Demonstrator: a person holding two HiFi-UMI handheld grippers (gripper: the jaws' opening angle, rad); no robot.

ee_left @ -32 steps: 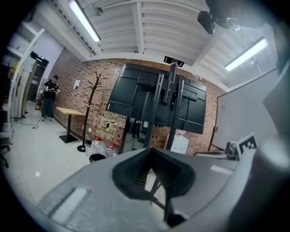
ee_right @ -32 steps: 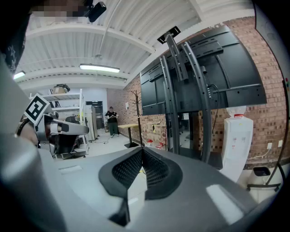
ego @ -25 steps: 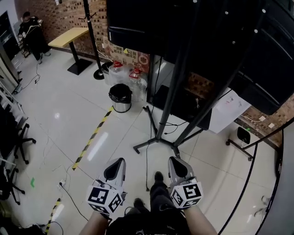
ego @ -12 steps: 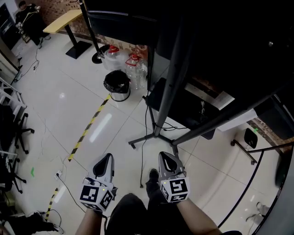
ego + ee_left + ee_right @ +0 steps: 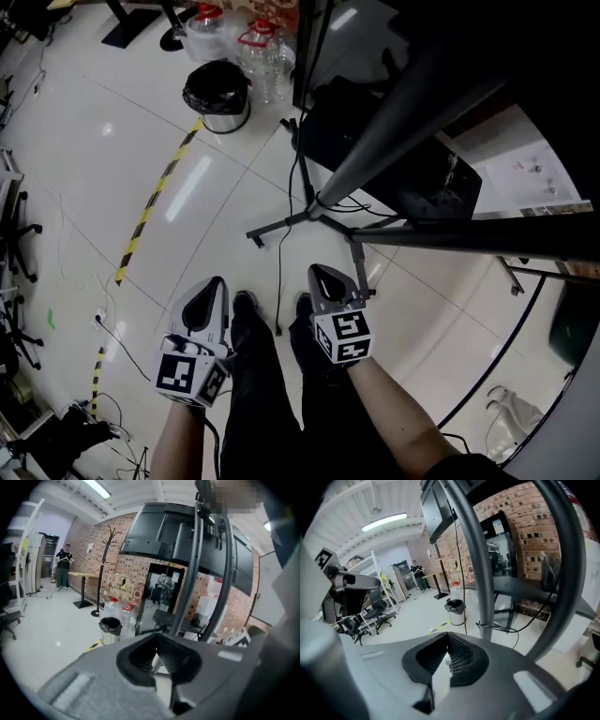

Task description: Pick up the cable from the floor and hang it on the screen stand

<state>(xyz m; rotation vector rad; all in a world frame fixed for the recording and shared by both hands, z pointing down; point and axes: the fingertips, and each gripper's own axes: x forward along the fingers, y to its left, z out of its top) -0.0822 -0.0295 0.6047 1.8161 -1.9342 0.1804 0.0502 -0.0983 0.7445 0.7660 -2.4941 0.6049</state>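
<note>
Glossy white tile floor (image 5: 84, 141), two clenched grippers, cable still down.

Matte grey and wedge-shaped: left gripper (image 5: 216, 284) and right gripper (image 5: 321, 274), both pinched shut on nothing, ribbed pads tip to tip, one marker cube apiece. Thin black cable (image 5: 279, 277) flat on the floor between two dark shoes (image 5: 246, 305), trailing up to the round-tubed black screen stand (image 5: 398, 117). One silvery bin (image 5: 217, 94) with crinkled black liner; two clear red-capped bottles (image 5: 261, 42) beside it; one yellow-black striped tape line (image 5: 150, 202). Against a second ago: both grippers lower, stand base nearer, bin pushed toward the top edge.
</note>
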